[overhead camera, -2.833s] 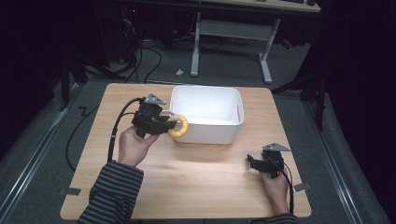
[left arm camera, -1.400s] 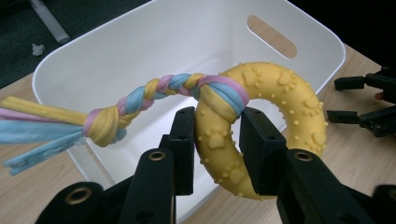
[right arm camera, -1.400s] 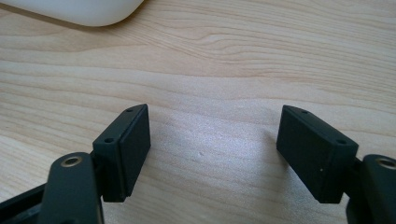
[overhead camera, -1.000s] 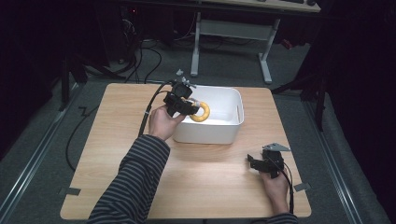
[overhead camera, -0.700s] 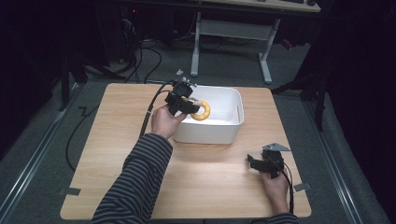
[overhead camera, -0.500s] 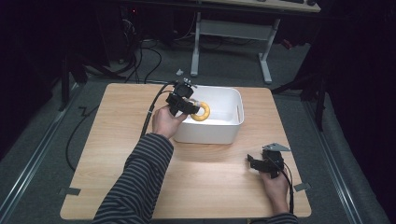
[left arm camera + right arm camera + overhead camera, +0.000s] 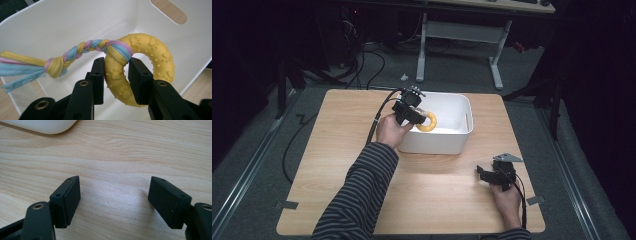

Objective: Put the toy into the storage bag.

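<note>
Both left gripper (image 7: 115,75) jaws clamp the yellow ring toy (image 7: 140,72) over the white bin (image 7: 50,30).

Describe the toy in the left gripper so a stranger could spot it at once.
Find the white bin at the far middle of the wooden table. Above its left end, the left gripper clamps a yellow rubber ring stamped with paw prints, trailing a pastel braided rope.

One yellow rubber ring toy (image 7: 140,72) with one braided rope tail (image 7: 62,62) at its 9 o'clock. One white plastic bin (image 7: 452,137). One wooden table (image 7: 337,150). Two handheld grippers: the left gripper (image 7: 414,114) and the right gripper (image 7: 486,174).
</note>
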Action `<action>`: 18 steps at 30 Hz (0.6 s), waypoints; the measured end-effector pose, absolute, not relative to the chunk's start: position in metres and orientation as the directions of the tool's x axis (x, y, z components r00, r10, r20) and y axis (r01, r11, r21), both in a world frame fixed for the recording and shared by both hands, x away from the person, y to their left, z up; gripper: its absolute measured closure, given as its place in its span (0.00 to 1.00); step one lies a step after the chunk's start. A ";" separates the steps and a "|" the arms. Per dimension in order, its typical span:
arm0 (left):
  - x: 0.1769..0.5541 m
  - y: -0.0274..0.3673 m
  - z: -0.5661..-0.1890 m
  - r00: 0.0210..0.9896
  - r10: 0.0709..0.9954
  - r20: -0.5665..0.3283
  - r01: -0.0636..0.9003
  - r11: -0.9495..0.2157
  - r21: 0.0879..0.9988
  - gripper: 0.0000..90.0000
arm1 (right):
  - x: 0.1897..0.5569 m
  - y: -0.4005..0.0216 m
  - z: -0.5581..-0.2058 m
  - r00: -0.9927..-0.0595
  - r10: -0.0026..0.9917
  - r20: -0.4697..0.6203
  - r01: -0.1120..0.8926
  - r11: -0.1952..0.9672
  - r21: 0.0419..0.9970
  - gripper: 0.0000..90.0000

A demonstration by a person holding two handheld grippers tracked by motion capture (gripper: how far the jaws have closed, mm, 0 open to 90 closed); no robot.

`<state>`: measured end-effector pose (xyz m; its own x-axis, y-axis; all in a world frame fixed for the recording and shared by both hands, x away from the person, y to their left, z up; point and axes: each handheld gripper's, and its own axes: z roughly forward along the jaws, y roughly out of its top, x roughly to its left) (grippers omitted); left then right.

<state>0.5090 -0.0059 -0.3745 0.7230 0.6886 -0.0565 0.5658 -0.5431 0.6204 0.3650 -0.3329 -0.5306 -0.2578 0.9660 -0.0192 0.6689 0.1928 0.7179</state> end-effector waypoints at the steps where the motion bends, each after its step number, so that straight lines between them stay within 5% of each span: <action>1: 0.509 -0.007 -0.375 0.724 0.687 -0.054 0.565 -0.547 0.617 0.74 | 0.365 -0.333 -0.531 -0.256 0.966 -0.019 0.670 0.192 0.718 0.29; 18: 0.510 -0.013 -0.383 0.733 0.678 -0.049 0.576 -0.581 0.575 0.74 | 0.365 -0.333 -0.531 -0.257 0.966 -0.018 0.670 0.191 0.718 0.29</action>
